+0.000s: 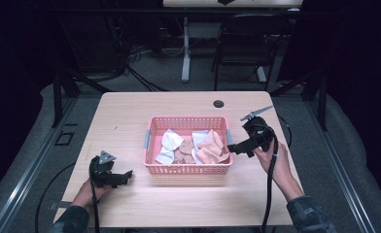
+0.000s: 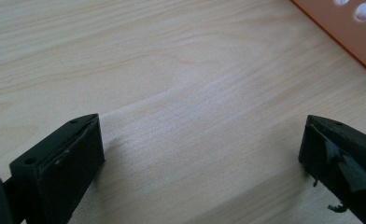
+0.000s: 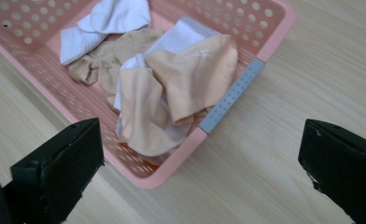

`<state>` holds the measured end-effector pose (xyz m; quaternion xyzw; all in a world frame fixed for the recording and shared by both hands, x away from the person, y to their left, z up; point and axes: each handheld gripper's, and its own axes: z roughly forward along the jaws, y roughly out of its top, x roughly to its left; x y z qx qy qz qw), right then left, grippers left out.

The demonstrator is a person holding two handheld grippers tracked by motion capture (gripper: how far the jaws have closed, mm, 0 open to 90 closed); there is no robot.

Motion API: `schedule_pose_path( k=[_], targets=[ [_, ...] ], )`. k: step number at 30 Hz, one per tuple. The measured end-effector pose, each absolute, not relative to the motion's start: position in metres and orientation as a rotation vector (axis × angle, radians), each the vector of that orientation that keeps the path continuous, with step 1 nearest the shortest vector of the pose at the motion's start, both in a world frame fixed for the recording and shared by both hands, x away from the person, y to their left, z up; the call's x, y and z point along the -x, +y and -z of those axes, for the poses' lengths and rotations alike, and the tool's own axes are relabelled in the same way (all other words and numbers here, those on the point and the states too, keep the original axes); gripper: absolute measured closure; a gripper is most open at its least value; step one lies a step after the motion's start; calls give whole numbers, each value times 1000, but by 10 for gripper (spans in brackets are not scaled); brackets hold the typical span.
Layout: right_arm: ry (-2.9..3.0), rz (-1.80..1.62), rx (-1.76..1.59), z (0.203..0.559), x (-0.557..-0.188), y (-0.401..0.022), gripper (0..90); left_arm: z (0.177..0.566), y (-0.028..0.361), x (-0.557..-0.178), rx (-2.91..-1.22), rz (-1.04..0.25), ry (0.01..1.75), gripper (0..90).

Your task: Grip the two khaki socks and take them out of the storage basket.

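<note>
A pink perforated basket (image 1: pixel 152 122) stands in the middle of the wooden table and holds a loose pile of socks. Peach socks (image 3: pixel 172 93) lie on top at the basket's right end, white socks (image 3: pixel 111 18) and a tan one (image 3: pixel 102 58) beside them. My right gripper (image 1: pixel 233 148) hovers open at the basket's right edge, its jaws wide apart above the basket corner (image 3: pixel 181 161). My left gripper (image 1: pixel 123 175) rests open on bare table to the left of the basket's near corner, with nothing between its jaws. A strip of the basket wall (image 2: pixel 344 32) appears at the top right of the left gripper view.
The table (image 1: pixel 130 111) has a small dark cable hole (image 1: pixel 218 103) near its far edge. Beyond the table stand a black chair (image 1: pixel 249 43) and a desk leg (image 1: pixel 185 48). Cables trail from both grippers toward the near edge.
</note>
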<state>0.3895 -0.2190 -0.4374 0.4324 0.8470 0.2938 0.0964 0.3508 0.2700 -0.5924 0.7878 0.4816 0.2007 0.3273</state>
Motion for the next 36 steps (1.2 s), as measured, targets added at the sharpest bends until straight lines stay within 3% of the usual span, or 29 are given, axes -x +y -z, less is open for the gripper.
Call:
schedule_pose_path(
  k=[15,24,26,29,33,36],
  targets=[
    [2656,-816,-1175,434,-409,-169,0,592,270,-351,-2063,-524,1261,0],
    [2749,-716,-1110,450,-418,-141,0,592,270,-351,-2063,-525,1262,0],
    [2754,-713,-1103,454,-417,-138,21,592,270,-351,-2063,-525,1261,0],
    [2753,-713,-1120,462,-416,-136,167,592,270,-351,-2063,-525,1262,0],
    [2756,-672,-1160,473,-416,-135,225,592,270,-351,-2063,-525,1261,0],
    [2757,-633,-1185,479,-417,-134,342,592,270,-351,-2063,-525,1262,0]
  ],
)
